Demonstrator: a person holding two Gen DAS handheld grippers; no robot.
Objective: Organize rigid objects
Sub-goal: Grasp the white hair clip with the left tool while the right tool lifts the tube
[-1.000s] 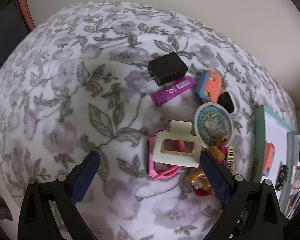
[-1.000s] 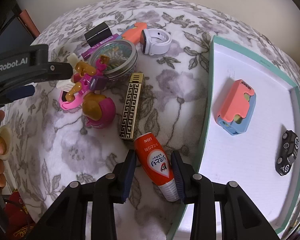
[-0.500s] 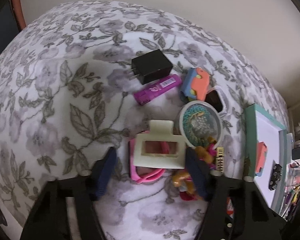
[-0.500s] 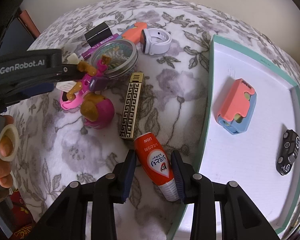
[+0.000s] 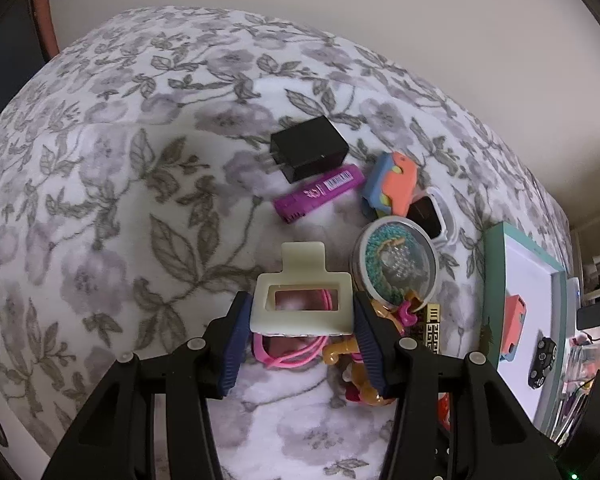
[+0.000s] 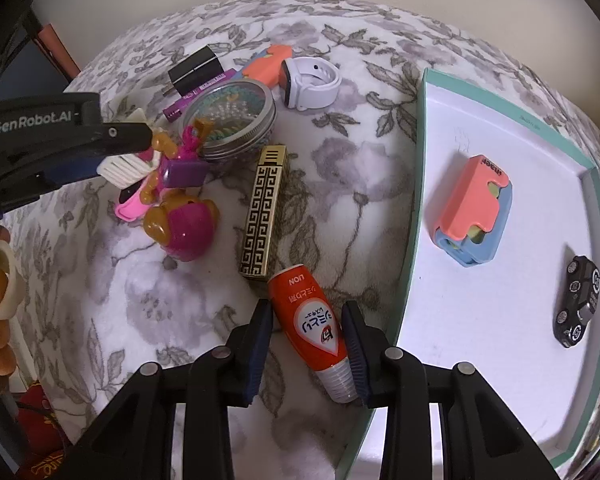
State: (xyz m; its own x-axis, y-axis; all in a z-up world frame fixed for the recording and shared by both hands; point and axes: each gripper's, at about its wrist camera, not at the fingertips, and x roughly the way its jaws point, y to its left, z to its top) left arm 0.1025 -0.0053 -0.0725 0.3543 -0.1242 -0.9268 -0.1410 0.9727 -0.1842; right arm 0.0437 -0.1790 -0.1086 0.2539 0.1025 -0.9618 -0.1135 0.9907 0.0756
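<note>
Two tongs are at work over the flowered cloth, and each has its own piece. The left gripper is closing on the cream hair claw, whose long sides sit between the blue pads; both pads look to be touching its ends, so I read the grip as nearly made. Directly under the claw lies a pink band, and just off the right pad sit the round tin and a gold-and-magenta toy, so the lift should go straight up, without dragging sideways, or the neighbours may snag. The claw is hollow and springy, so a squeeze on its solid end walls, not its teeth, should keep it from twisting. The right gripper stands with its jaws part-way apart around the orange tube; the tube leans against the right pad near its clear cap, while a gap shows at the left pad, so it is not yet clamped. Centre the tube before closing. The teal-rimmed tray, lying just right of the right tongs, already holds a coral and blue sharpener and a black toy car, and looks the likely destination.
</note>
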